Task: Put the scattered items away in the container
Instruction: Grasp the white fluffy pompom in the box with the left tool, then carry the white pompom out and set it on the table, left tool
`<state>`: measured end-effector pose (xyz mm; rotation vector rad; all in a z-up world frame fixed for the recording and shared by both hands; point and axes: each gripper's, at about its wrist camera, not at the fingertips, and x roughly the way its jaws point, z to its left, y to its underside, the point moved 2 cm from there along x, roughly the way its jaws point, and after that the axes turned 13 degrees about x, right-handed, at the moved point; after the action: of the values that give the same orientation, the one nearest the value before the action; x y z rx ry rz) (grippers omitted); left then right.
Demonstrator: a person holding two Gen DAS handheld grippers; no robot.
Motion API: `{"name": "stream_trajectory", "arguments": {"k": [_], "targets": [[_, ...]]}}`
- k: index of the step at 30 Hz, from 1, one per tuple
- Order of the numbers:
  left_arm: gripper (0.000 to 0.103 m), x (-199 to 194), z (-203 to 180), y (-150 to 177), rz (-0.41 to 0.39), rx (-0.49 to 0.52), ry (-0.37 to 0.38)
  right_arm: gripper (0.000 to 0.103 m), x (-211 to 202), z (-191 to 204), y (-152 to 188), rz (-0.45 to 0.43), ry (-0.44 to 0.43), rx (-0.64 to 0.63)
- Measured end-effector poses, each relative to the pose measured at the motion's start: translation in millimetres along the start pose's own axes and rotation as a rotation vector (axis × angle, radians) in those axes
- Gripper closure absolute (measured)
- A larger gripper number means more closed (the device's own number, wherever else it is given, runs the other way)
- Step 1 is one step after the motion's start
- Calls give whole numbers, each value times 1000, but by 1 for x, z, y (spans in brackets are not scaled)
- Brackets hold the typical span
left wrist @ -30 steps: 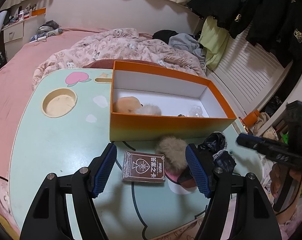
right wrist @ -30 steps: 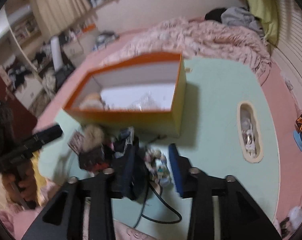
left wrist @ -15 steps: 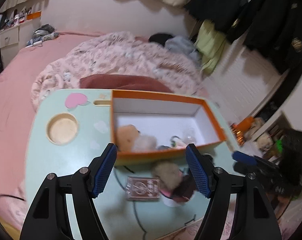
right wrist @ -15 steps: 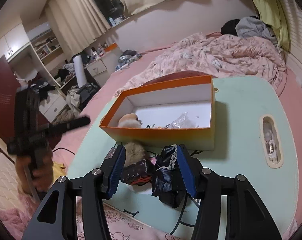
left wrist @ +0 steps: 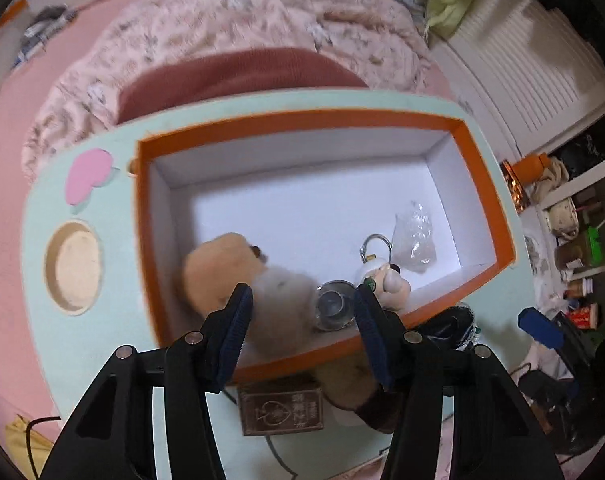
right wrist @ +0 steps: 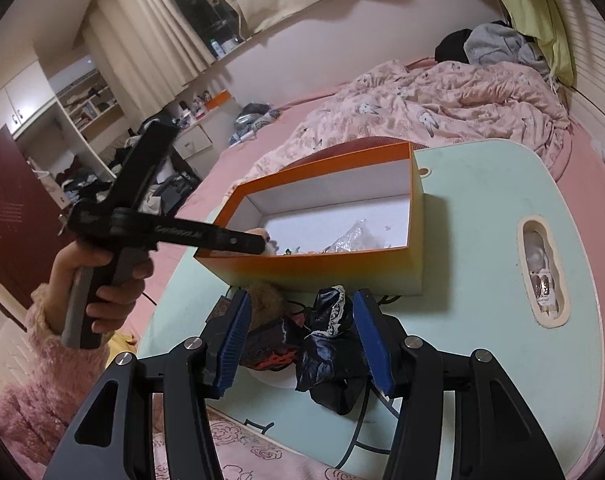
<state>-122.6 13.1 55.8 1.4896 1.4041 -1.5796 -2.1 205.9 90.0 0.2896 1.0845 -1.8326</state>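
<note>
Now that our left gripper (left wrist: 302,312) has swung up over the orange box (left wrist: 486,184), fingers wide, seemingly empty, the black bag (right wrist: 330,344) sits between our right gripper's (right wrist: 298,340) spread fingers, unboxed.

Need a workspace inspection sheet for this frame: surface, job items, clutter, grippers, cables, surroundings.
Surface: mint lap table on a bed, with a round recess and an oval slot.
Job's things: orange box holds a plush toy, plastic bag and metal cup; card box, fur pompom and black lace cloth lie outside it.
Clutter: nothing seen beyond these.
Grippers: left gripper open over the box; right gripper open around the cloth.
Cables: black cable beneath the cloth.
Surroundings: pink quilt, shelves, hanging clothes.
</note>
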Motion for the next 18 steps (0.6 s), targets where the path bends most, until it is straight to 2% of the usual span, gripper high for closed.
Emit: {"name": "stream_trajectory", "arguments": {"k": [2,3,5,6,7,8,10,13,18], "targets": [[50,11,-2,-2,47,21,-21,50,0,-1,1,1,1,2],[53,13,-1,-3,56,28,-31,50,0,-1,1,1,0,3],[63,15,2,-7,64,33,-83,50,0,-2,1,-1,-4,5],[77,14,4,-8,63,29,-93,49,-1,-1,2,-3,-4,6],[83,13,6,-9,64,19,-75,49,-1,-1,1,-4,-4,8],[83,14,8,-10,67,5,-38,49,0,-2,1,-5,-5,9],[84,12,13,-12,47,-4,-26,49,-1,-3,1,-6,-7,13],[84,-4,15,-13,-38,-12,-31,49,-2,-4,1,-10,-7,13],[84,-68,2,0,-254,2,60,49,-3,-6,1,-17,-4,20]]}}
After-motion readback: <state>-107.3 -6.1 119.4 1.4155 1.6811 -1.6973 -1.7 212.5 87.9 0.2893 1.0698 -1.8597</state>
